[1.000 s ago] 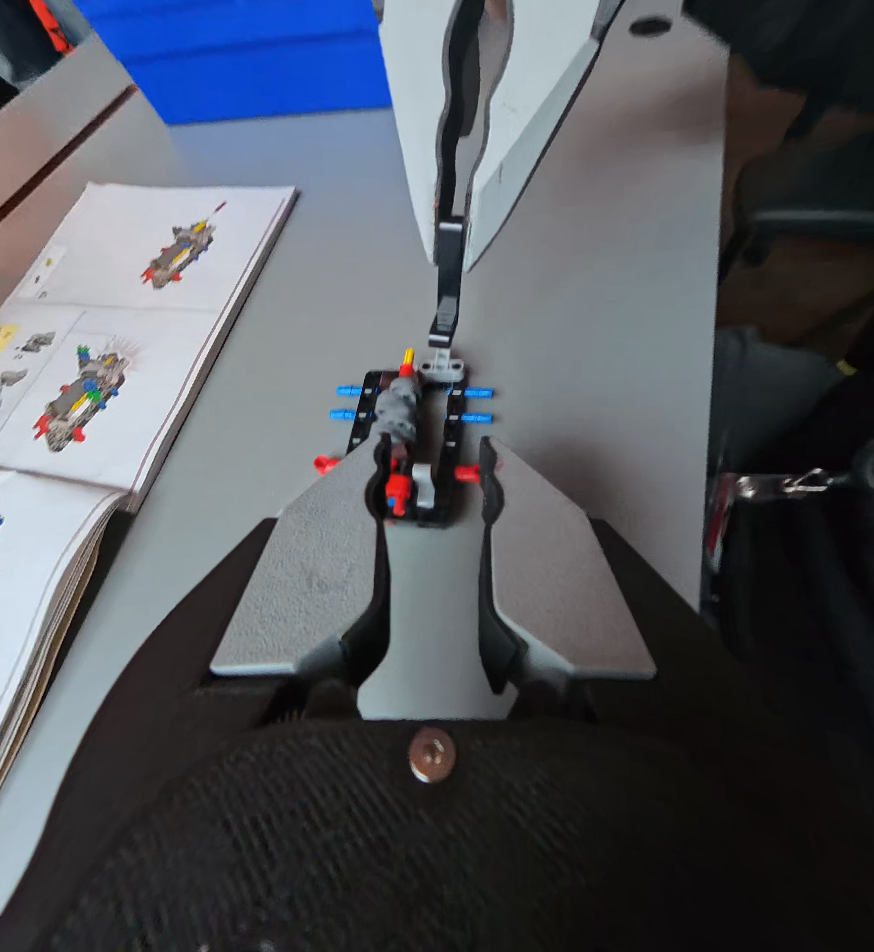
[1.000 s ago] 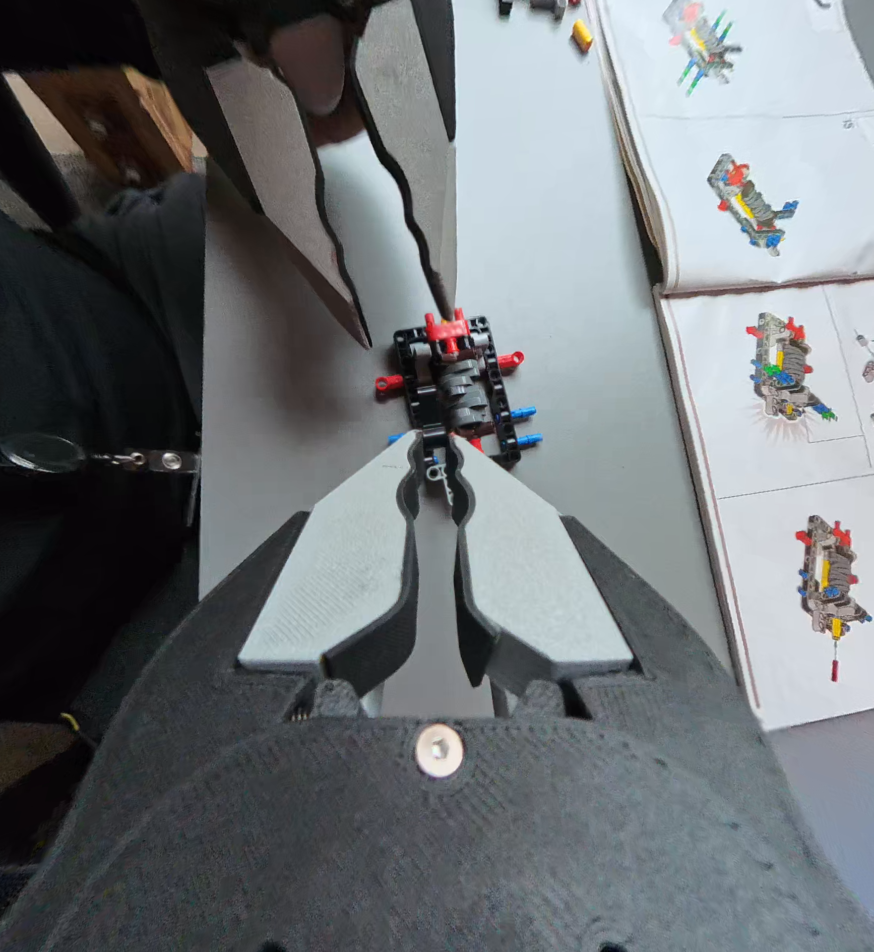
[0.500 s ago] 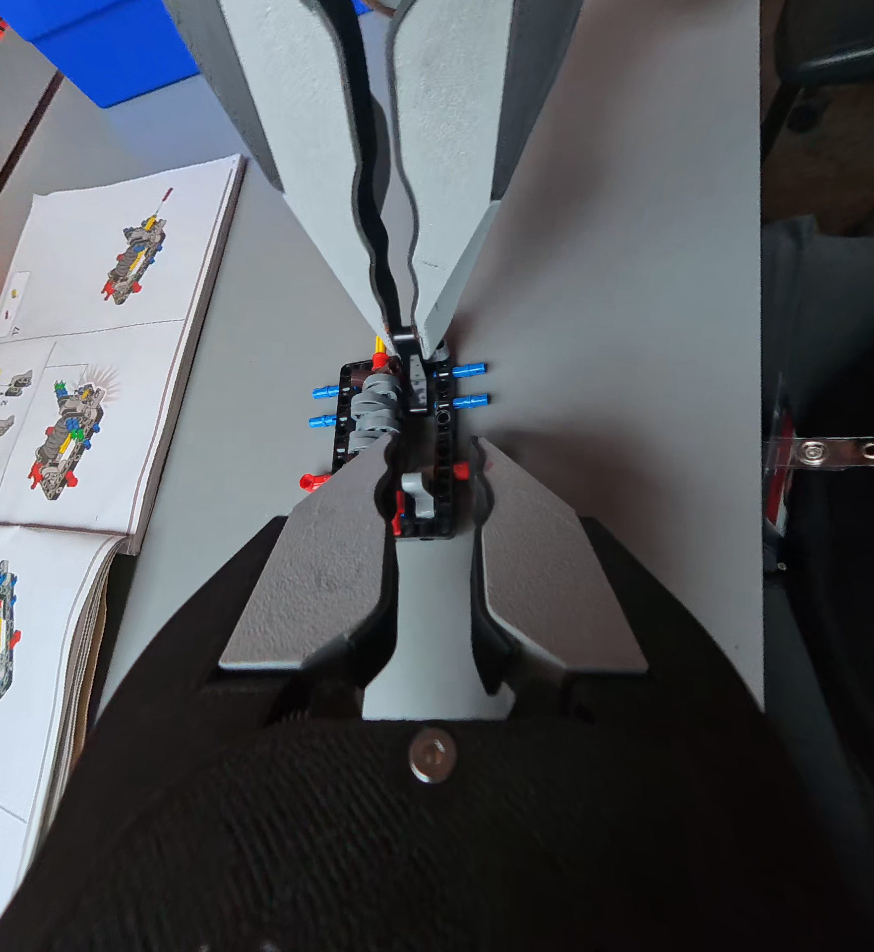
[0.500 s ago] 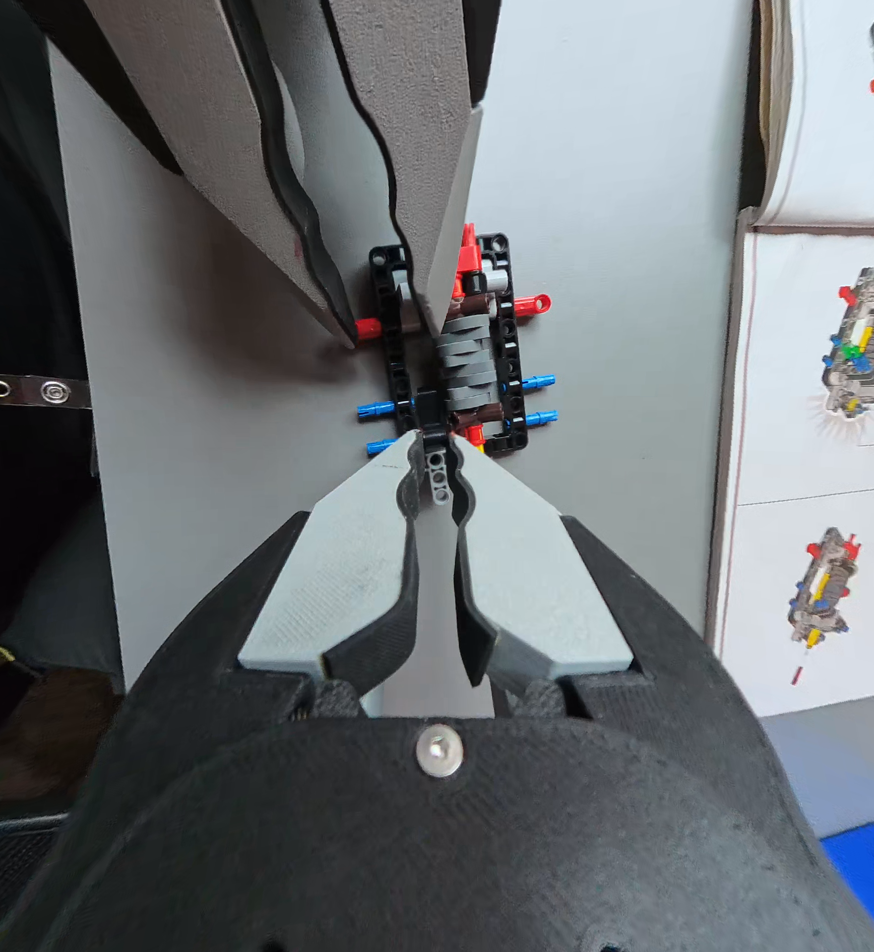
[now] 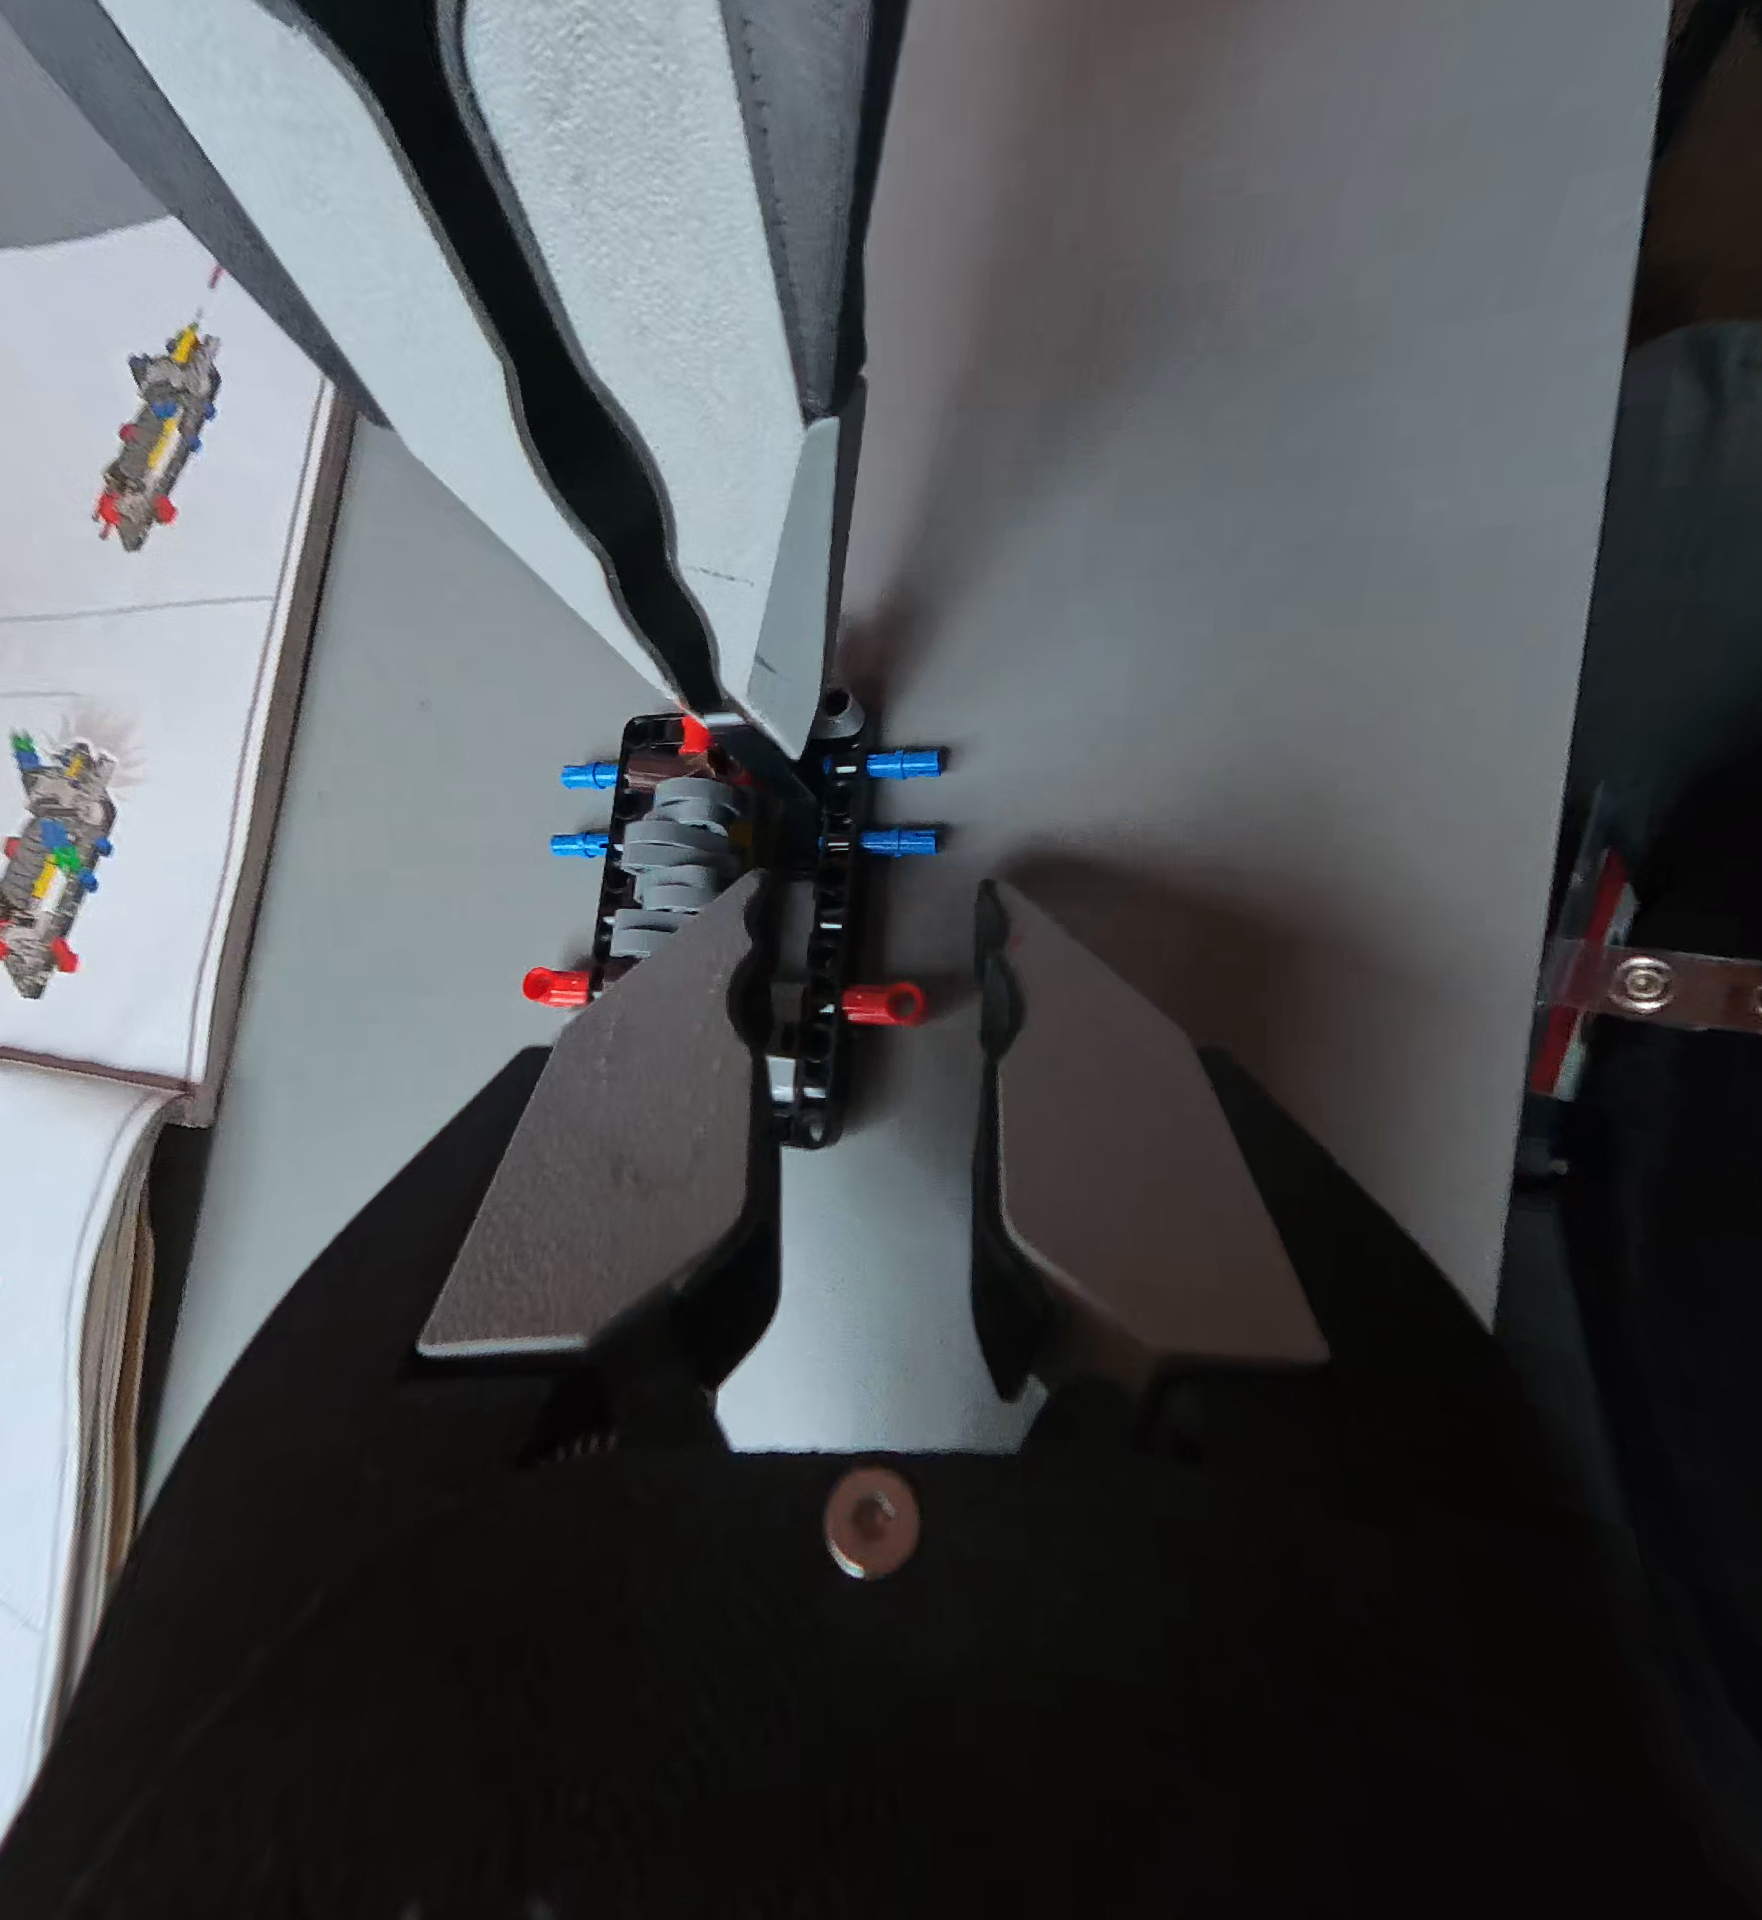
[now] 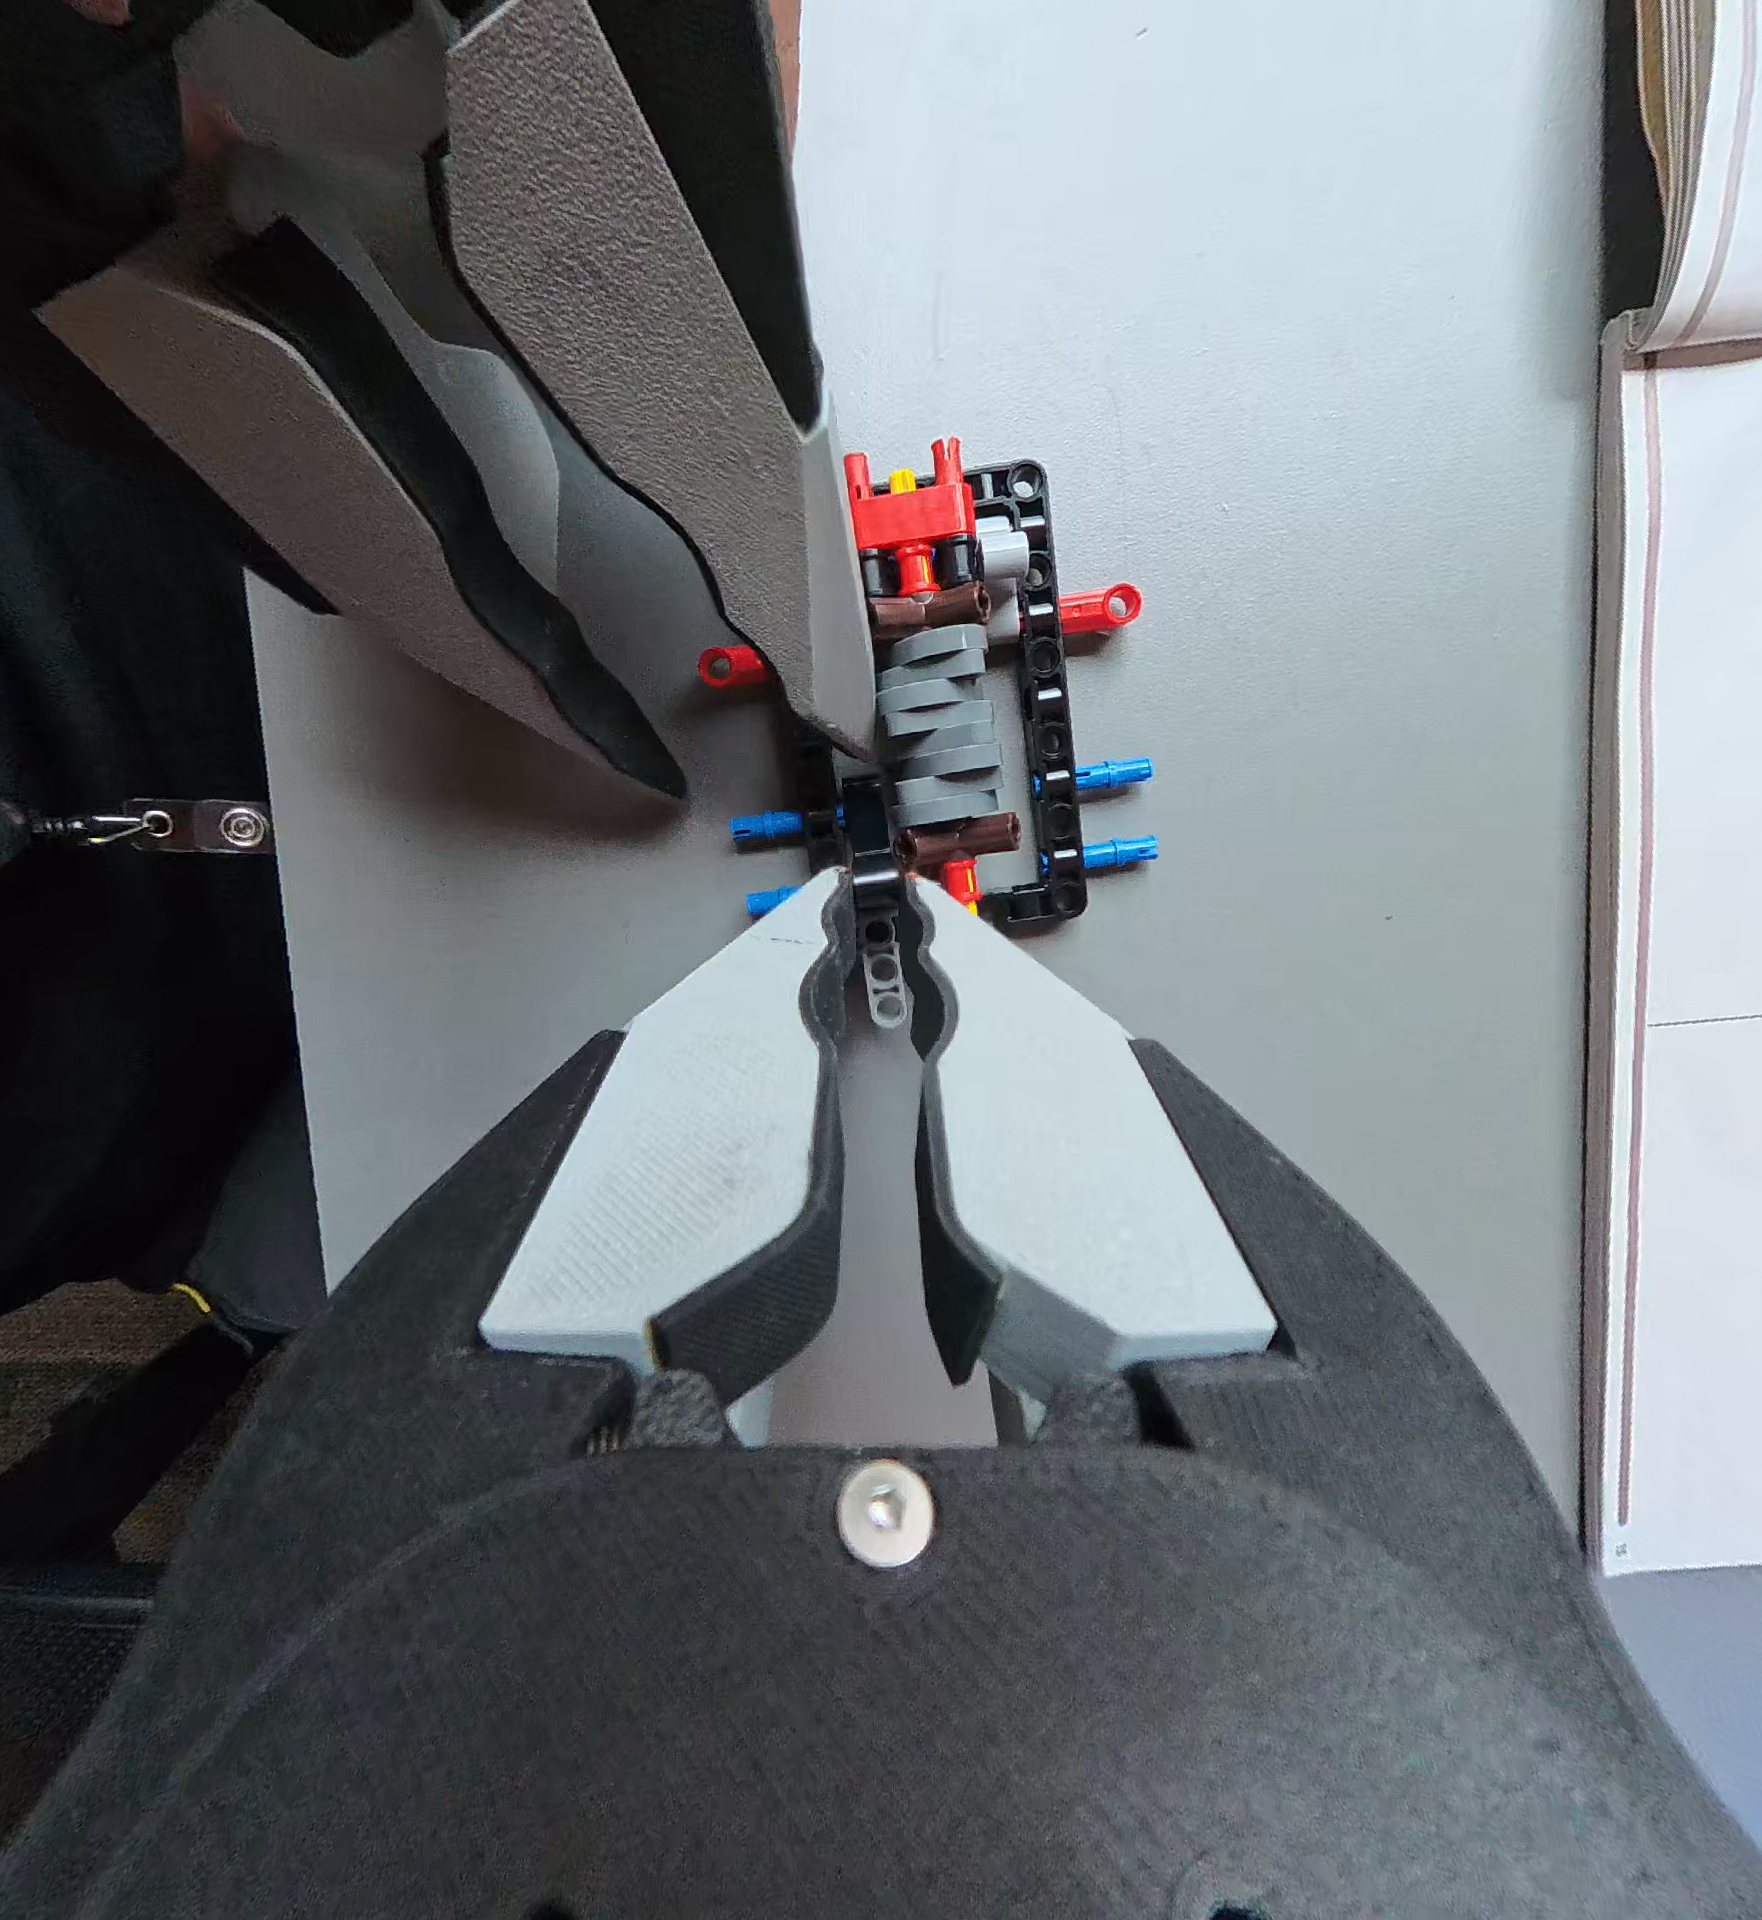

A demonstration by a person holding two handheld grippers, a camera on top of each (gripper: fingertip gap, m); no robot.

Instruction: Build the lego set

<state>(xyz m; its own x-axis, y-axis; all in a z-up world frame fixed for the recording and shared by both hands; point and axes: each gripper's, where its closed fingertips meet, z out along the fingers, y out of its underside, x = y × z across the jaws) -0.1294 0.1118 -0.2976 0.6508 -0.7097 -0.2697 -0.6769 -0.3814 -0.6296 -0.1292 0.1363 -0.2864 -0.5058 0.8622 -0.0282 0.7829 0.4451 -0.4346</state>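
**Two claws meet over a half-built lego frame**

The grey tabletop [image 6: 1272, 312] fills the middle of both views. An open instruction booklet [image 5: 77, 727] lies along the left edge of the left wrist view and along the right edge of the right wrist view.

The left claw [image 5: 866, 904] reaches up from the bottom of its own view, its jaws standing wide apart and gripping nothing. One finger lies over the lego frame's left part; the other sits to the right of the frame, apart from it. In the right wrist view this claw comes down from the upper left.

The right claw [image 6: 882, 904] rises from the bottom of its view, narrowed on a small grey-and-black beam [image 6: 882, 966] whose far end meets the frame.

The black lego frame [image 6: 1048, 707] lies flat on the tabletop at frame centre, with stacked grey discs [image 6: 944, 738] inside, a red block [image 6: 908, 509] at its upper end, and blue pins [image 6: 1116, 774] and red pins [image 6: 1100, 605] sticking out of both sides.
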